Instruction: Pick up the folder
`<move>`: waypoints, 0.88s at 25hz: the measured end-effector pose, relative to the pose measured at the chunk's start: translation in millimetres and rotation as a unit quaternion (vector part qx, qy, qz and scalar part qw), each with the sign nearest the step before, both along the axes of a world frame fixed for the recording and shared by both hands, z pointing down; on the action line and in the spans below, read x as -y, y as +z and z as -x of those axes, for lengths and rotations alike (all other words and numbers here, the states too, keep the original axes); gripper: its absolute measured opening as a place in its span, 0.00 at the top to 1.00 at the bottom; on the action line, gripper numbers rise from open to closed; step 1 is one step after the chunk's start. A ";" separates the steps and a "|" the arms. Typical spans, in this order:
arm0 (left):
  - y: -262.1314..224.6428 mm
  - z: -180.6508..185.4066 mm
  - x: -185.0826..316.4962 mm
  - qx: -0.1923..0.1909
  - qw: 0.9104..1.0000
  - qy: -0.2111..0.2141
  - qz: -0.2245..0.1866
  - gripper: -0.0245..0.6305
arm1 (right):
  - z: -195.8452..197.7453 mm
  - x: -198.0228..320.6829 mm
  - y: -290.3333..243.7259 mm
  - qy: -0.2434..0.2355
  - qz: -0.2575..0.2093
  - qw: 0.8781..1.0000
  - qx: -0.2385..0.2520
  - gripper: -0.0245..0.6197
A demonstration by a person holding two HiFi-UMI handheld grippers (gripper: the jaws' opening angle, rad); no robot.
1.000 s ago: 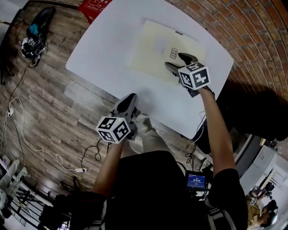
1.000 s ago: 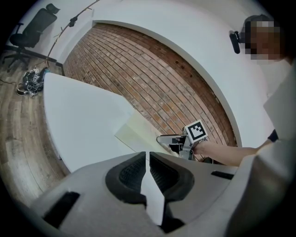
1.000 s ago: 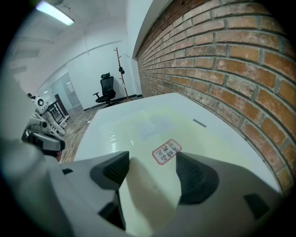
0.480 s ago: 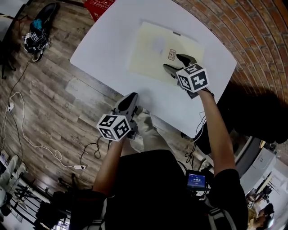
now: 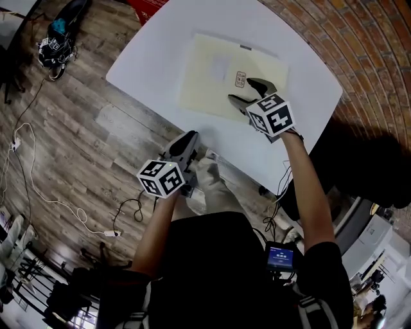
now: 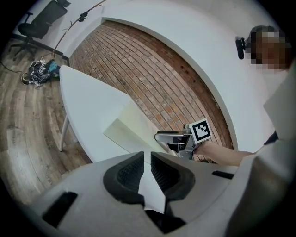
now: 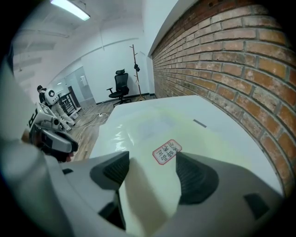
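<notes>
A pale yellow folder (image 5: 215, 74) lies flat on the white table (image 5: 160, 58), with a small red-framed label (image 5: 240, 78) near its right side. My right gripper (image 5: 246, 92) hovers open over the folder's near right part, just beside the label. In the right gripper view the folder (image 7: 157, 129) and label (image 7: 167, 151) show between the wide-apart jaws of the right gripper (image 7: 152, 169). My left gripper (image 5: 184, 144) is shut and empty at the table's front edge, apart from the folder. The left gripper view shows the folder (image 6: 132, 129) and the right gripper (image 6: 172, 137) ahead.
A brick wall (image 5: 359, 45) runs along the table's far right side. Wood floor (image 5: 64, 128) with cables (image 5: 29, 186) lies to the left, and a dark bag (image 5: 58, 42) lies on it. A red box (image 5: 142, 5) sits past the table's far corner. An office chair (image 7: 121, 88) stands far off.
The right gripper has shifted a little across the folder, jaws still open. The left gripper has drifted slightly at the table's edge and stays shut.
</notes>
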State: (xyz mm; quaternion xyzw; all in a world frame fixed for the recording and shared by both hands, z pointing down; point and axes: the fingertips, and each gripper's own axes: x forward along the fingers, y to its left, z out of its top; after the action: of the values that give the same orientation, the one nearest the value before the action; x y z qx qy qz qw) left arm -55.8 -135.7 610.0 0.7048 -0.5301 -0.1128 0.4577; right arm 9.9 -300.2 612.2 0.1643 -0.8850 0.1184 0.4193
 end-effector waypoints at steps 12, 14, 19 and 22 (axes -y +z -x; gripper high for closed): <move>2.1 1.5 -8.0 -0.073 0.997 -0.002 -0.010 0.61 | 20.6 -24.4 -1.5 -0.012 -0.001 1.000 0.007 0.51; 3.1 1.7 -8.2 -0.077 0.997 -0.004 -0.009 0.58 | 22.5 -28.0 -1.6 -0.016 -0.001 1.000 0.008 0.51; 10.8 4.8 -13.4 -0.080 0.997 -0.013 -0.001 0.54 | 26.8 -37.9 -0.6 -0.023 0.000 1.000 0.008 0.51; 14.9 10.8 -17.3 -0.079 0.997 -0.022 0.004 0.51 | 30.9 -42.2 -1.5 -0.027 0.000 1.000 0.009 0.51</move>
State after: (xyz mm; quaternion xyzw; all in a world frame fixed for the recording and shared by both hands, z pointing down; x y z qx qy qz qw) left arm -66.5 -118.5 624.9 0.6797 -0.5083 -0.1765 0.4985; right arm -21.0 -258.0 610.6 0.1389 -0.8929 0.1086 0.4142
